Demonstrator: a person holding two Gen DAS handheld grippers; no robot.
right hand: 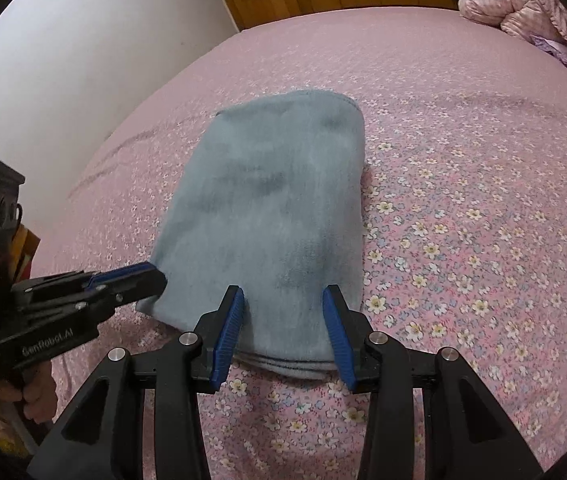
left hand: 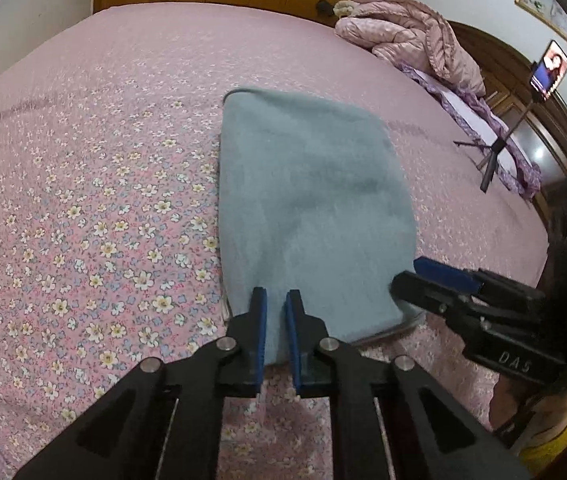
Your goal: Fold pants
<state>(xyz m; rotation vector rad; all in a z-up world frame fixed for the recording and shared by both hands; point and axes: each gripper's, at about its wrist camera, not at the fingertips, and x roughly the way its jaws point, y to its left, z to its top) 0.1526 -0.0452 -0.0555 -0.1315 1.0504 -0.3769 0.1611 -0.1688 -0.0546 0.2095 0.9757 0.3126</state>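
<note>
Right wrist view: "GenRobot.AI" on left hand-held gripper [right hand: 151,276]; folded pants [right hand: 267,220] beside.

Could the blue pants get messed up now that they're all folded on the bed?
Maybe. The left gripper sits narrowly open over the folded pants' near edge, so pulling away might snag the fleece. The right gripper is wide open there too; a bump could shift the stacked layers or ruck the bedspread.

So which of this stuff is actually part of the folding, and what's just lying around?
Part of the job:
blue-grey pants, folded on the bed
left gripper
right gripper

Just lying about:
pink quilted jacket
phone on a tripod
</note>
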